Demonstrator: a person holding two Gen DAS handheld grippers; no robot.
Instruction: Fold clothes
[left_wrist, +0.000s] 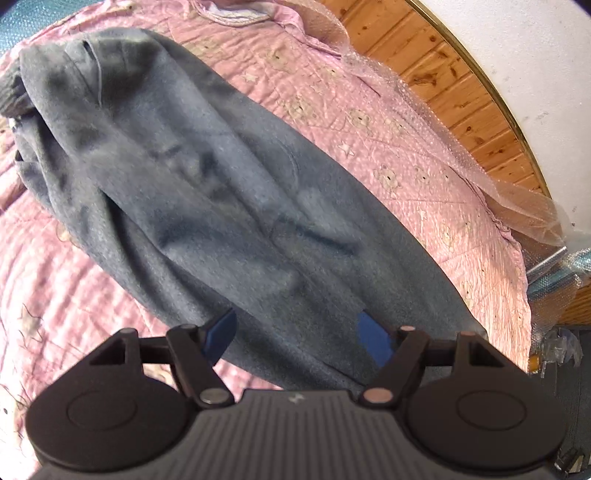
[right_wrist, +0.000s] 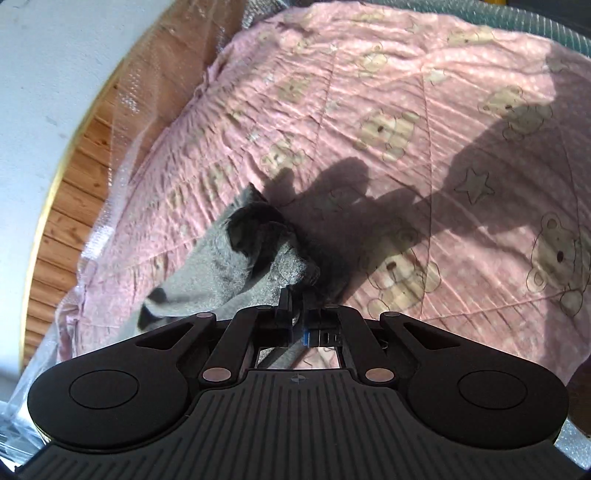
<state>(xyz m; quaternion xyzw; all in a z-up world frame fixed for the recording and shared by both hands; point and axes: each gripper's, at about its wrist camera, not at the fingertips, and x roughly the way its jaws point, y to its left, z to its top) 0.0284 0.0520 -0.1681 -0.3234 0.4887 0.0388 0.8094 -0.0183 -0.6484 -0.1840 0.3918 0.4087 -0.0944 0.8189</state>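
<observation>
garment: a grey-blue fleece garment is laid out long across the pink bear-print quilt. It looks like sweatpants or a fleece top, can't really be told which. A ribbed darker cuff or hem is seen bunched at the far end.

right side of it: in the right wrist view a corner of the same grey fleece is seen lifted off the quilt, with the rest trailing down to the left.

right gripper: jaws are pulled together and clamped on that fleece corner, fabric is pinched right between them.

left gripper: jaws are spread wide, blue pads visible on both sides, nothing is held. It's parked at the near end of the garment, and the cloth looks to be draped between the fingers, though contact can't be confirmed.

step in hand: probably one end is being lifted so a fold can be made, with the second end not yet grabbed.

surroundings: wood panelling and a white wall are seen past the bed edge, with bubble wrap draped along it.

what could go wrong: only a small pinch is held on the right, so thick fleece could be slipped out if it's pulled hard. If the left side isn't clamped before lifting, the fold will likely be dragged crooked and bunched up. The quilt could also be caught along with the fleece.
</observation>
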